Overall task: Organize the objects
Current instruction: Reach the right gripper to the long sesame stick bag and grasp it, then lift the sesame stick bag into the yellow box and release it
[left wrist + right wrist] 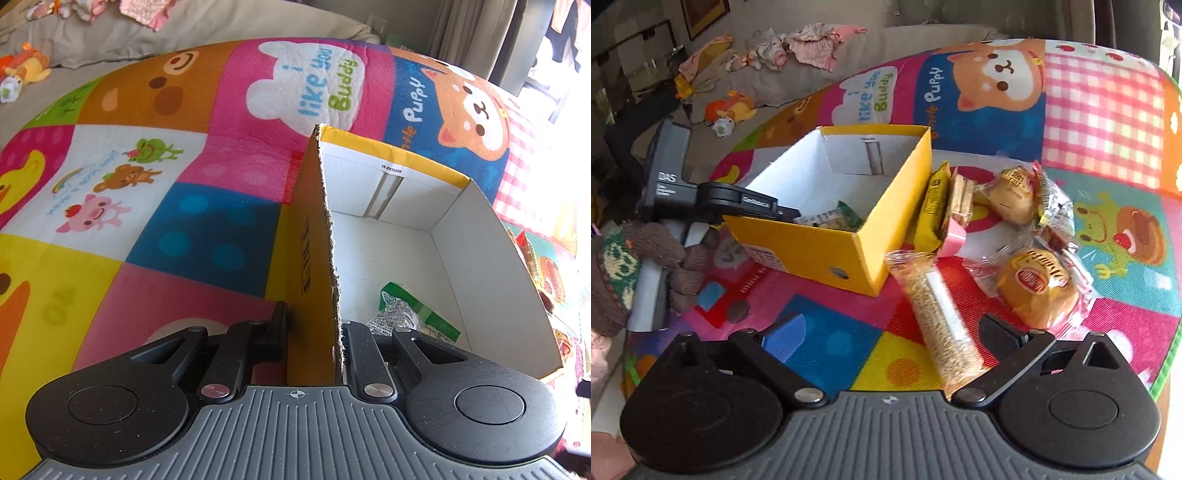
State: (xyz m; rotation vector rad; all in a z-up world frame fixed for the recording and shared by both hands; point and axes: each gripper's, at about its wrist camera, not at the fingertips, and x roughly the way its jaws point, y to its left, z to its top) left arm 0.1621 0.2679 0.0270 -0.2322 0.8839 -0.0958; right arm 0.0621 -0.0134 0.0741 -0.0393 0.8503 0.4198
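L claw [314, 332] clamps box [314, 229] wall; R claw [892, 332] open.

Both grippers, left gripper [312, 334] and right gripper [890, 334], are black with round pivot discs, silver screws and a ribbed grey body (small crosshair mark at its centre). Blue pad [785, 338] lines one right finger.

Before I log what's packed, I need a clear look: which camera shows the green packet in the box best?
Left wrist: the green packet lies open to view on the box floor. Right wrist shows only a strip behind the wall.
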